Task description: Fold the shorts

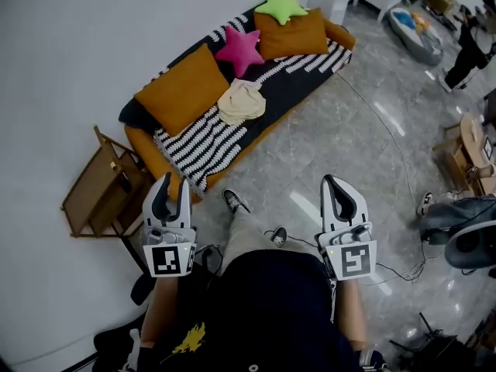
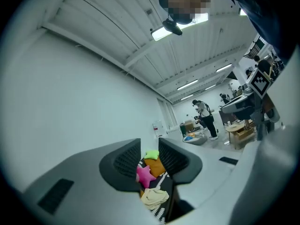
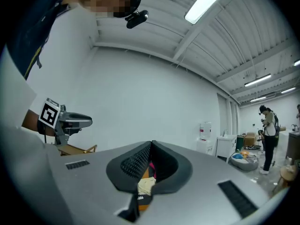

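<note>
Cream shorts [image 1: 242,101] crumpled on the sofa [image 1: 141,147], near its front edge, just beside a pink star pillow [image 1: 239,49]. Left tool [image 1: 169,188] slightly open and empty, right tool [image 1: 335,186] closed and empty (both level, well apart from the sofa). Open floor [image 1: 325,130] between tools and sofa edge.

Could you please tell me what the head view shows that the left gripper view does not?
Only the head view: the wooden rack beside the sofa and the person's shoes. Only the left gripper view: the ceiling lights and roof beams. Both: the cream shorts, the pink star pillow, an orange cushion and the right gripper.
</note>
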The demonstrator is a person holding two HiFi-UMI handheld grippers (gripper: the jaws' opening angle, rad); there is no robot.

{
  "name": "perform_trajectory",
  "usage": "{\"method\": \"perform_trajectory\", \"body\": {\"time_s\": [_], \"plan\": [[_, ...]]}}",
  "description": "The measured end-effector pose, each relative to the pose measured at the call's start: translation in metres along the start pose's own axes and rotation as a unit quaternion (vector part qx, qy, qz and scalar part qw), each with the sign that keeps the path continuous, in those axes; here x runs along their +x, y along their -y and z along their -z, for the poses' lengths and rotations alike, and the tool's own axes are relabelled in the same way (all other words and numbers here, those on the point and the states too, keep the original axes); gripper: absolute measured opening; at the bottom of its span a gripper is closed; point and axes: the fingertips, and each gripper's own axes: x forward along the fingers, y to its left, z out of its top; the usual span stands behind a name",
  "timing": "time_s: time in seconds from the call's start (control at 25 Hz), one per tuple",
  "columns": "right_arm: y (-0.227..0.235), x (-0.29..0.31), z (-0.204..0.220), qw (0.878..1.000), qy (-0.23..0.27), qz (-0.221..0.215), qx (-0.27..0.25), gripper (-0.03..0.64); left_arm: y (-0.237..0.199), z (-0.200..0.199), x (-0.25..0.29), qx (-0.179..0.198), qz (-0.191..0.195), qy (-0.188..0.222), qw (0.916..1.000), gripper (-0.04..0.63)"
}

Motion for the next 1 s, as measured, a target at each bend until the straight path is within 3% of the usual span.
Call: {"method": "perform_trajectory", "body": {"time_s": [0.28, 0.6, 0.8, 1.0], "plan": [[0.001, 0.001, 0.017, 1.0, -0.015, -0.011, 0.021, 0.015, 0.006, -0.003, -0.01, -0.003, -0.005, 0.003, 1.0, 0.13], [0.014, -0.014, 0.009, 1.0, -0.008, 0.005, 0.021, 0.02, 0.033, -0.009, 0.0, 0.007, 0.023, -0.005, 0.9997, 0.152], [0.016, -0.022, 0.013, 1.0, -0.009, 0.007, 0.026, 0.069, 0.044, -0.006, 0.003, 0.015, 0.044, -0.027, 0.9985, 0.235], [0.019, -0.024, 0.02, 0.999, -0.011, 0.009, 0.031, 0.188, 0.061, -0.001, 0.012, 0.042, 0.07, -0.047, 0.9956, 0.35]]}}
